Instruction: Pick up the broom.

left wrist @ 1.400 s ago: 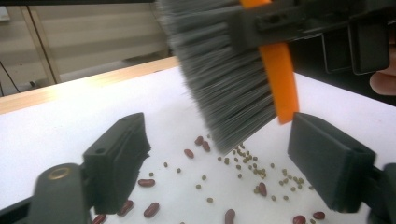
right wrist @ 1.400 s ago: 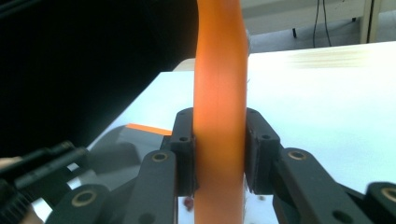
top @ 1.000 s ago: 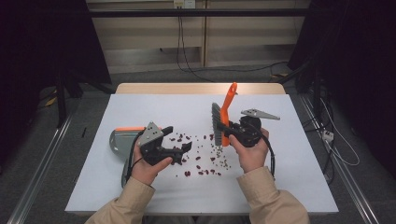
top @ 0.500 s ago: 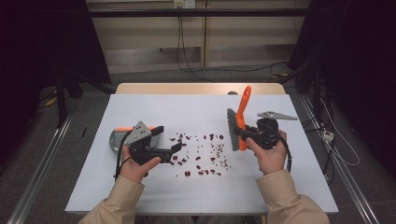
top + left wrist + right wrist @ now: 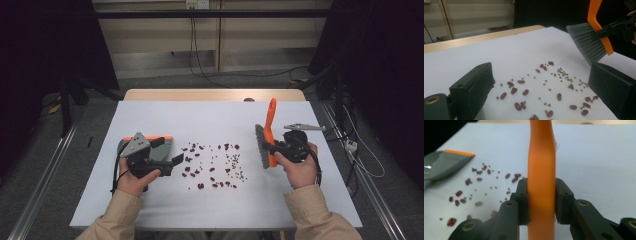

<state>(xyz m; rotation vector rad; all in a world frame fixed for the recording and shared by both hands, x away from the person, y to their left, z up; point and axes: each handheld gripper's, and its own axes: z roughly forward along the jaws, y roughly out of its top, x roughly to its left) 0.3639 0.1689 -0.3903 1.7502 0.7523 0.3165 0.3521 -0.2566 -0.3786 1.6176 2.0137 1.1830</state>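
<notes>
While the right gripper (image 5: 271, 146) sits at centre right of the high view, its jaws pinch the orange handle of the brush (image 5: 266, 141) from both sides; the right gripper view shows the pads pressed flat against the handle (image 5: 541, 182), which runs straight up the middle of the frame. Grip is low on the handle, near the head, likely for control of the sweep. Grey bristles (image 5: 587, 42) face the scattered beans and appear just clear of the table surface.

Beans (image 5: 212, 166), dark red ones mixed with smaller pale ones, lie strewn across the middle of the white table (image 5: 215, 120), between the two grippers.

Left gripper (image 5: 170, 162) at centre left of the high view. Jaws spread wide, nothing between them; the left gripper view looks out between the two black jaws over the beans toward the brush in the upper right of that frame. Behind this gripper lies the grey dustpan (image 5: 161, 150) with its orange edge, flat on the table, mouth toward the beans.

Judgement: brush on one flank, pan on the other, so the beans can be swept across into the pan. Left gripper probably has to take hold of the pan first.
</notes>
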